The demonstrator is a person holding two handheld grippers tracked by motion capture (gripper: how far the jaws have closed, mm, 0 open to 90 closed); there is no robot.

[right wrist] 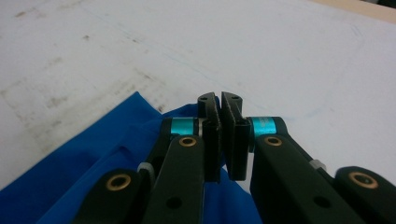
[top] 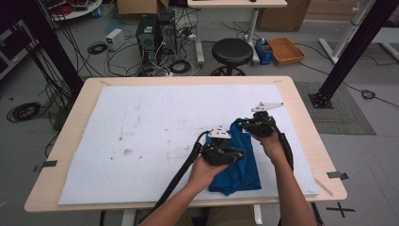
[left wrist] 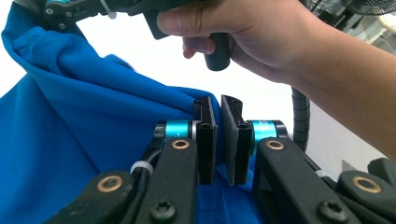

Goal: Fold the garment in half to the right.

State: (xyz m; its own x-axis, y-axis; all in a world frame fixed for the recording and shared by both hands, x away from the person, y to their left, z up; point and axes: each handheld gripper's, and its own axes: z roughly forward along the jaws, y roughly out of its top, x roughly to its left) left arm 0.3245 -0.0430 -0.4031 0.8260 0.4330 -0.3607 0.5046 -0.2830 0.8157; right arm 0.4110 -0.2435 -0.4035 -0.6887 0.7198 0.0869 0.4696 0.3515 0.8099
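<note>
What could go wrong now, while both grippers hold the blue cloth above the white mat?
1. Both the left gripper and the right gripper pinch only a thin edge of the blue cloth, so it may slip out if pulled apart.
2. The cloth hangs bunched and folded between them; laid down like this, it may keep wrinkles.
3. The cloth sits near the front edge of the white mat, so a loose part could slide off the table.

High view: fixed overhead, person's side, looks forward-down at whole table (top: pixel 301 101), floor clutter toward 12 o'clock. Left gripper view: rides jaws, super close, faces blue cloth (left wrist: pixel 70 130) plus other hand (left wrist: pixel 243 32) at 12. Right gripper view: same closeness, low across white mat (right wrist: pixel 280 56). All three share cloth.
</note>
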